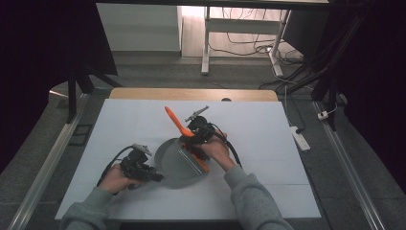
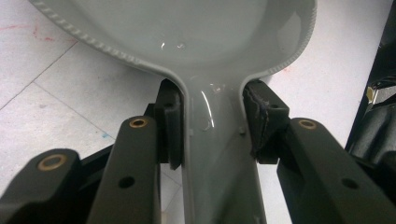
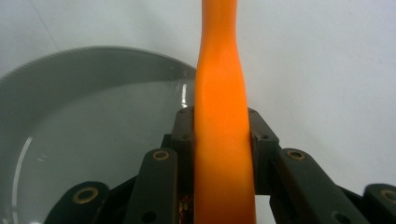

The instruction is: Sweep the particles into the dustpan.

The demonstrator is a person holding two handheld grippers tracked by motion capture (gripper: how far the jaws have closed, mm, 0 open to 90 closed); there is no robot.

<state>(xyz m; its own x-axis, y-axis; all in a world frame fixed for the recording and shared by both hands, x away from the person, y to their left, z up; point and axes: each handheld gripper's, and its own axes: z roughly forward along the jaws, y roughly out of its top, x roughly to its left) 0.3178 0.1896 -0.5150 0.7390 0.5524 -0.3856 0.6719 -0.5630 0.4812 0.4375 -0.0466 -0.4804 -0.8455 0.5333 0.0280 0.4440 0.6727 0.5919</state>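
Two tools are in use, one in each of the person's hands, and each grips one item. The left tool [image 1: 152, 175] sits low on the table [image 1: 268, 129], at the near left side of the single grey pan [image 1: 167, 158]. In the left gripper view its two jaws are closed on the pan's handle [image 2: 217, 154], one pad pressed against each side of the handle just below the point where it widens into the bowl. The pan's bowl has a ridged rim and a smooth, glossy inside; it rests on the white table near the middle, slightly toward the person. The right tool [image 1: 190, 136] is held above the far right side of the pan. Its two jaws are clamped on the single orange spatula [image 1: 173, 120], one pad on each side of the orange handle [image 3: 223, 140], which runs up the centre of the right gripper view with the pan's bowl behind it to the left. In the high view the orange handle points up and away toward the far left, while the spatula's flat metal blade [image 1: 191, 160] with an orange edge lies toward the person over the right part of the pan. Whether the blade touches the pan cannot be determined. Both sleeves are grey.
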